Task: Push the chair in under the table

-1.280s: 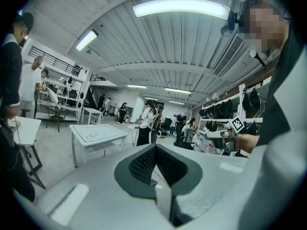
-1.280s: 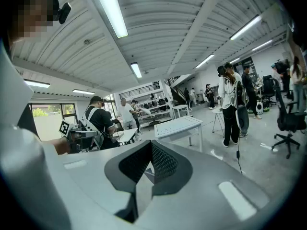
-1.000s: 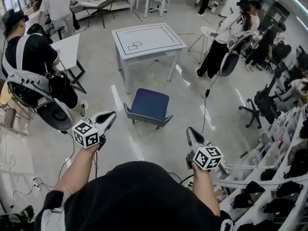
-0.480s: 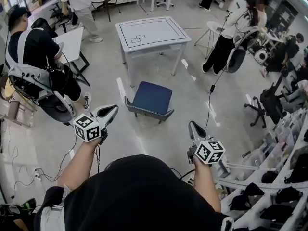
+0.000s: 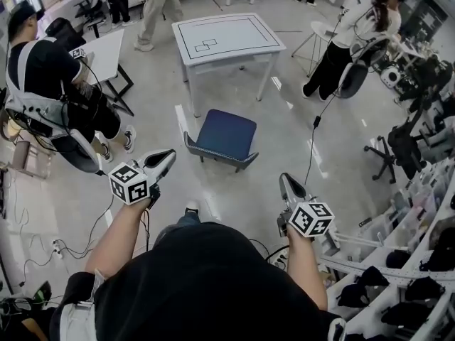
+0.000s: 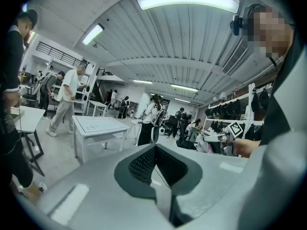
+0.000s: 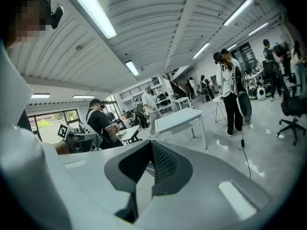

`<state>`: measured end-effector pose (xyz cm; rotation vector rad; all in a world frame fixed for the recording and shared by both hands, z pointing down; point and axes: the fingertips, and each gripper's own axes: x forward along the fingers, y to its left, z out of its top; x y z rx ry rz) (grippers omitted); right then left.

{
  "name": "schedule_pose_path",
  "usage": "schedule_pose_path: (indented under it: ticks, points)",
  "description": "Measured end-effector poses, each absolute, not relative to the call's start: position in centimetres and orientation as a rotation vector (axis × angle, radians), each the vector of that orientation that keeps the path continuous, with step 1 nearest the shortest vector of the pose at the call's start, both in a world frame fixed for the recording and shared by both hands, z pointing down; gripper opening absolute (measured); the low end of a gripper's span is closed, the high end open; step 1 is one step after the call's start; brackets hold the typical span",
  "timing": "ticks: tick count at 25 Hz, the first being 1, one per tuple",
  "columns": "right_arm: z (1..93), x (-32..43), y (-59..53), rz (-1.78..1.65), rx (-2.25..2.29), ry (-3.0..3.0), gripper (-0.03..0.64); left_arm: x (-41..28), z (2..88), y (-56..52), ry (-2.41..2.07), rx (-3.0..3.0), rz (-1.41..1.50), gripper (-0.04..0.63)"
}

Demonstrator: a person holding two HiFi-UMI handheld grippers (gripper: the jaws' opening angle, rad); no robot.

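Your left tongs [image 5: 166, 156] and right tongs [image 5: 285, 181] are closed and empty; the chair [image 5: 226, 135] stands apart from the worktop [image 5: 227, 38], not yet pushed.

Between our left gripper [image 5: 165, 158], our right gripper [image 5: 285, 180] and the chair [image 5: 225, 135] we see only bare floor [image 5: 242, 197], so both can pass straight to its near edge. Beyond the chair, the gap under the surface [image 5: 227, 35] stands open between its front legs [image 5: 190, 94]. A black cable [image 5: 311, 151] trails across the floor just right of the chair. A seated person [image 5: 50, 84] and a side table [image 5: 99, 57] hem the left; a standing person [image 5: 341, 45] and an office chair [image 5: 389, 148] stand well apart on the right, with racks [image 5: 419, 275] behind them.
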<state>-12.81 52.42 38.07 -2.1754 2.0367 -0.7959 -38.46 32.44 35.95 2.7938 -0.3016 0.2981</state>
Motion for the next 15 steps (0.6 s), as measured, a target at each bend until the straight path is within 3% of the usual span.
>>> schedule_pose_path:
  ticks: [15]
  points:
    - [39.9, -11.9, 47.3, -0.871, -2.237, 1.949, 0.031, -35.3, 38.6, 26.2, -0.193, 2.746, 0.321, 0.002]
